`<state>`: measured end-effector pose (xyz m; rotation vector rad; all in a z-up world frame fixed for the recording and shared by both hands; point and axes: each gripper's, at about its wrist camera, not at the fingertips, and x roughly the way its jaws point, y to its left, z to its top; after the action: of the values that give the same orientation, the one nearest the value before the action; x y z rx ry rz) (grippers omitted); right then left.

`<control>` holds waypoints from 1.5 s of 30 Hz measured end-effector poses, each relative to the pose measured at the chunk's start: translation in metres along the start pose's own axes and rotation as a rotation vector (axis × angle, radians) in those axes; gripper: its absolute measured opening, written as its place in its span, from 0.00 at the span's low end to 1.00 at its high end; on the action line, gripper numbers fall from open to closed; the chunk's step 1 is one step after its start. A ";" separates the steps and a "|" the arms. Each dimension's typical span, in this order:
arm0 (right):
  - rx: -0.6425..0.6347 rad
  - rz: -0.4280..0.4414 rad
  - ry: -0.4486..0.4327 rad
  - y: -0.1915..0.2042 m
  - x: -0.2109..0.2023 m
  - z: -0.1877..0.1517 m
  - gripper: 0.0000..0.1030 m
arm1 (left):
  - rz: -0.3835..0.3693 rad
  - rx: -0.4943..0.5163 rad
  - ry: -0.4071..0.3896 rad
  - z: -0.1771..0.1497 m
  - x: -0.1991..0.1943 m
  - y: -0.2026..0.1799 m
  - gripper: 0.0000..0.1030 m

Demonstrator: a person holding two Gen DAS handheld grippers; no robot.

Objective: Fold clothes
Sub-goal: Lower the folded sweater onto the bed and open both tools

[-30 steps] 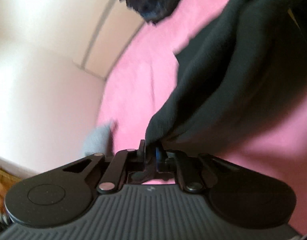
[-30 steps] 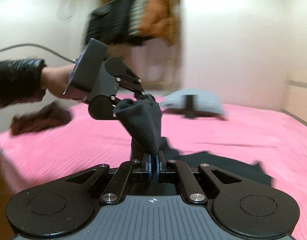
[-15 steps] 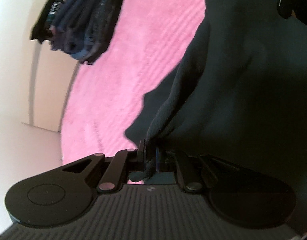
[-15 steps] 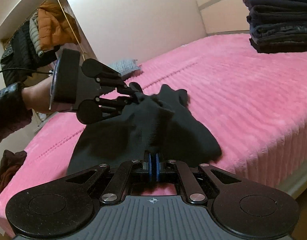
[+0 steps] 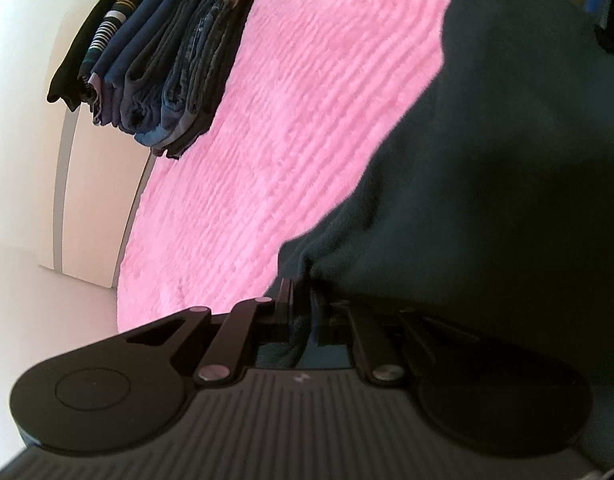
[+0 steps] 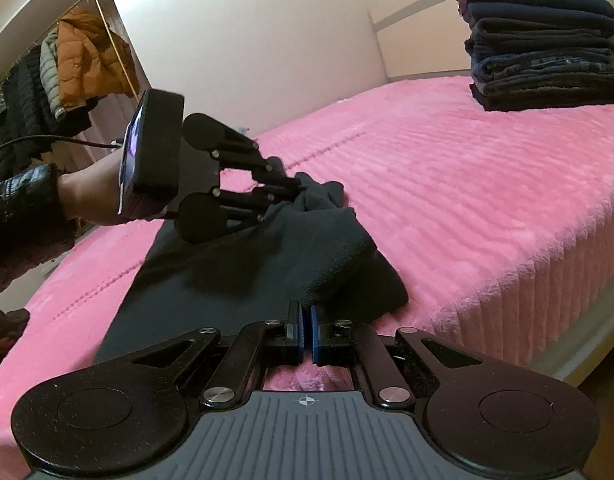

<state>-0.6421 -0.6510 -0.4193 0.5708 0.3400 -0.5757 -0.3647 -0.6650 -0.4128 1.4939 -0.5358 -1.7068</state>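
Observation:
A black fleece garment (image 6: pixel 243 272) lies partly spread on the pink bed cover (image 6: pixel 467 200) near the bed's front edge. My left gripper (image 5: pixel 303 300) is shut on one bunched edge of the black garment (image 5: pixel 487 200); it shows in the right wrist view (image 6: pixel 301 188), held low over the bed. My right gripper (image 6: pixel 305 334) is shut on the garment's near edge at the front of the bed. The cloth between the two grippers sags in folds.
A tall stack of folded dark clothes (image 6: pixel 539 40) sits on the bed's far right, also in the left wrist view (image 5: pixel 155 60). Jackets hang on a rack (image 6: pixel 67 68) at the left. A brown garment (image 6: pixel 3 332) lies at the bed's left edge.
Both grippers have come down from a raised hold toward the bed. The garment has gone from hanging bunched to lying more spread on the cover. Both grips stayed shut.

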 end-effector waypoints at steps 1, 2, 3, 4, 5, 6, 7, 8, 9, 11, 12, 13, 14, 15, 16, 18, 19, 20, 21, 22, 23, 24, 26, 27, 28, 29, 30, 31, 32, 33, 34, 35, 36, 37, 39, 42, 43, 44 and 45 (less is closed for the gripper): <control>0.006 0.000 0.008 -0.001 0.002 0.000 0.02 | -0.002 -0.003 -0.005 0.001 0.003 0.000 0.06; 0.013 -0.001 0.015 -0.003 0.003 -0.001 0.02 | -0.005 -0.006 -0.010 0.003 0.006 -0.001 0.06; 0.018 -0.002 0.018 -0.004 0.004 -0.001 0.02 | -0.007 -0.009 -0.015 0.004 0.009 -0.001 0.06; 0.021 -0.004 0.022 -0.005 0.004 -0.001 0.02 | -0.008 -0.014 -0.020 0.006 0.012 -0.001 0.06; 0.023 -0.010 0.024 -0.005 0.003 -0.001 0.02 | -0.002 -0.030 -0.021 0.005 0.012 0.002 0.06; 0.023 -0.019 0.023 -0.006 0.002 0.000 0.02 | 0.005 -0.047 -0.022 0.004 0.013 0.004 0.07; 0.022 -0.027 0.023 -0.006 0.000 0.000 0.02 | 0.012 -0.064 -0.024 0.003 0.013 0.006 0.12; 0.018 -0.037 0.023 -0.005 -0.002 0.001 0.02 | 0.019 -0.080 -0.025 0.003 0.014 0.009 0.20; 0.013 -0.052 0.021 -0.005 -0.004 0.002 0.02 | 0.028 -0.099 -0.027 0.002 0.014 0.011 0.24; 0.009 -0.077 0.015 -0.005 -0.010 0.003 0.03 | 0.078 -0.178 -0.031 -0.003 0.005 0.025 0.27; 0.020 -0.078 0.011 -0.006 -0.014 0.004 0.03 | 0.098 -0.214 -0.025 -0.007 0.000 0.032 0.28; 0.032 -0.079 0.007 -0.007 -0.017 0.005 0.03 | 0.110 -0.251 -0.017 -0.011 -0.006 0.039 0.29; 0.044 -0.080 0.002 -0.008 -0.020 0.006 0.03 | 0.111 -0.295 -0.001 -0.019 -0.013 0.045 0.32; 0.056 -0.079 -0.003 -0.009 -0.023 0.007 0.03 | 0.100 -0.329 0.017 -0.026 -0.017 0.048 0.32; 0.072 -0.072 -0.008 -0.010 -0.024 0.008 0.03 | 0.090 -0.363 0.034 -0.033 -0.021 0.050 0.33; 0.106 -0.052 -0.015 -0.011 -0.023 0.011 0.03 | 0.061 -0.421 0.070 -0.048 -0.028 0.052 0.34; 0.126 -0.041 -0.018 -0.012 -0.022 0.012 0.03 | 0.044 -0.435 0.088 -0.055 -0.029 0.049 0.35; 0.148 -0.029 -0.020 -0.013 -0.020 0.013 0.03 | 0.027 -0.448 0.107 -0.061 -0.029 0.045 0.35; 0.172 -0.018 -0.021 -0.015 -0.016 0.014 0.03 | 0.013 -0.458 0.127 -0.067 -0.027 0.041 0.35; 0.190 -0.014 -0.019 -0.015 -0.013 0.015 0.04 | -0.001 -0.467 0.147 -0.072 -0.025 0.036 0.35; 0.199 -0.015 -0.017 -0.015 -0.010 0.016 0.06 | -0.013 -0.475 0.165 -0.077 -0.022 0.032 0.35; 0.206 -0.016 -0.016 -0.015 -0.008 0.017 0.27 | -0.012 -0.480 0.168 -0.081 -0.020 0.028 0.34; 0.220 -0.015 -0.039 -0.015 -0.010 0.017 0.76 | -0.009 -0.504 0.167 -0.086 -0.018 0.024 0.34; 0.226 -0.012 -0.048 -0.015 -0.011 0.018 0.76 | -0.011 -0.516 0.168 -0.086 -0.017 0.025 0.34; 0.225 -0.005 -0.049 -0.015 -0.011 0.019 0.75 | -0.014 -0.520 0.169 -0.086 -0.017 0.027 0.34; 0.224 0.002 -0.050 -0.014 -0.010 0.020 0.75 | -0.018 -0.519 0.170 -0.085 -0.017 0.028 0.34; 0.223 0.009 -0.051 -0.014 -0.010 0.021 0.75 | -0.021 -0.518 0.171 -0.085 -0.017 0.030 0.34; 0.222 0.016 -0.051 -0.014 -0.010 0.022 0.72 | -0.017 -0.516 0.171 -0.084 -0.020 0.030 0.34; 0.225 0.020 -0.049 -0.014 -0.009 0.024 0.71 | -0.013 -0.513 0.170 -0.083 -0.023 0.031 0.34; 0.234 0.020 -0.041 -0.015 -0.005 0.025 0.70 | -0.009 -0.512 0.169 -0.083 -0.026 0.032 0.34; 0.247 0.022 -0.033 -0.016 -0.001 0.026 0.67 | -0.006 -0.520 0.161 -0.082 -0.030 0.033 0.34; 0.260 0.025 -0.025 -0.018 0.004 0.027 0.67 | -0.009 -0.537 0.147 -0.081 -0.034 0.034 0.34; 0.273 0.028 -0.017 -0.019 0.008 0.027 0.66 | -0.012 -0.554 0.134 -0.080 -0.038 0.036 0.34; 0.282 0.027 -0.010 -0.020 0.013 0.028 0.55 | -0.019 -0.572 0.123 -0.080 -0.041 0.036 0.34; 0.294 0.015 0.000 -0.022 0.023 0.030 0.23 | -0.043 -0.587 0.121 -0.079 -0.041 0.036 0.34; 0.314 0.005 -0.052 -0.027 0.014 0.036 0.05 | -0.051 -0.564 0.137 -0.075 -0.031 0.033 0.33; 0.292 0.000 -0.087 -0.025 0.004 0.039 0.04 | -0.047 -0.565 0.134 -0.074 -0.030 0.034 0.32; 0.266 -0.014 -0.114 -0.024 -0.005 0.040 0.03 | -0.041 -0.562 0.127 -0.072 -0.029 0.035 0.32; 0.261 -0.028 -0.116 -0.025 -0.007 0.039 0.03 | -0.034 -0.559 0.119 -0.069 -0.029 0.037 0.32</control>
<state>-0.6573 -0.6884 -0.3955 0.7810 0.1643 -0.6827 -0.2880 -0.6519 -0.3824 1.1863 0.0382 -1.6054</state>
